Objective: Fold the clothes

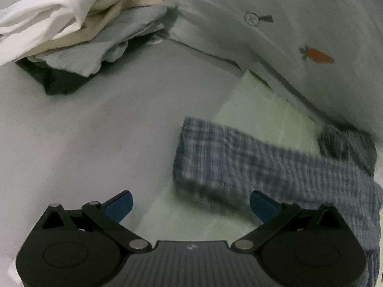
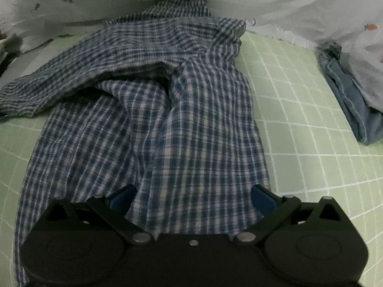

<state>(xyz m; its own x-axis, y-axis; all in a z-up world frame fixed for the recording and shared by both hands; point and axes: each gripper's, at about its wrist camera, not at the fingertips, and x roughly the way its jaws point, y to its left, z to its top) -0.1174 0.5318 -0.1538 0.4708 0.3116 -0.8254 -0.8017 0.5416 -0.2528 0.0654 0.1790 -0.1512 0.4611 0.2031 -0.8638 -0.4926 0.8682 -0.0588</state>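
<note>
Checked blue-and-white shirt (image 2: 148, 110) lay crumpled on the green grid mat (image 2: 299, 110), right in front of the right gripper (image 2: 192, 199), hem end nearest it, collar end far ahead against the white carrot-print sheet (image 2: 311, 4). Right gripper's blue fingertips (image 2: 262, 198) were spread wide, nothing between them, hovering over the lower cloth; probably lined up to pinch the hem for a fold. One sleeve (image 2: 31, 95) stuck out ahead-left of that gripper, off to the mat edge, so it likely needed tucking in first.

Left gripper (image 1: 190, 204) was also released, jaws apart, empty, sitting over the mat edge with that same sleeve (image 1: 227, 157) just ahead-right of it. View was motion-blurred, so whether a fingertip touched the cloth couldn't be told. Looked placed to take the sleeve.

Pile of folded clothes (image 1: 79, 28) sat well ahead-left of the left gripper, off the mat, presumably the done stack kept clear of the work area. Denim piece (image 2: 354, 105) lay ahead-right of the right gripper at the mat's far side, against the sheet, probably waiting its turn.

Fold on the shirt judged barely begun.
</note>
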